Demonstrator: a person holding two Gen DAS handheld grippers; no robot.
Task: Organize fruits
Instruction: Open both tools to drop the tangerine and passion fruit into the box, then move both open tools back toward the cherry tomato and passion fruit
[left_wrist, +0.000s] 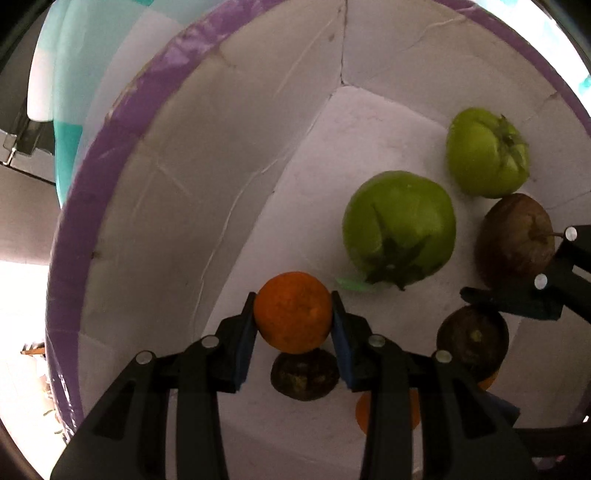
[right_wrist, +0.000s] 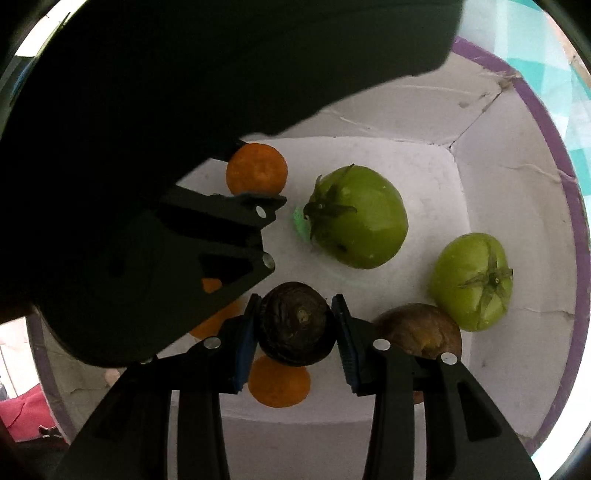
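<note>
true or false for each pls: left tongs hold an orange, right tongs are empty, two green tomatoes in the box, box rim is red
1. The left tongs hold an orange. True.
2. The right tongs are empty. False: they grip a dark brown fruit.
3. Two green tomatoes lie in the box. True.
4. The box rim is red. False: it is purple.
</note>
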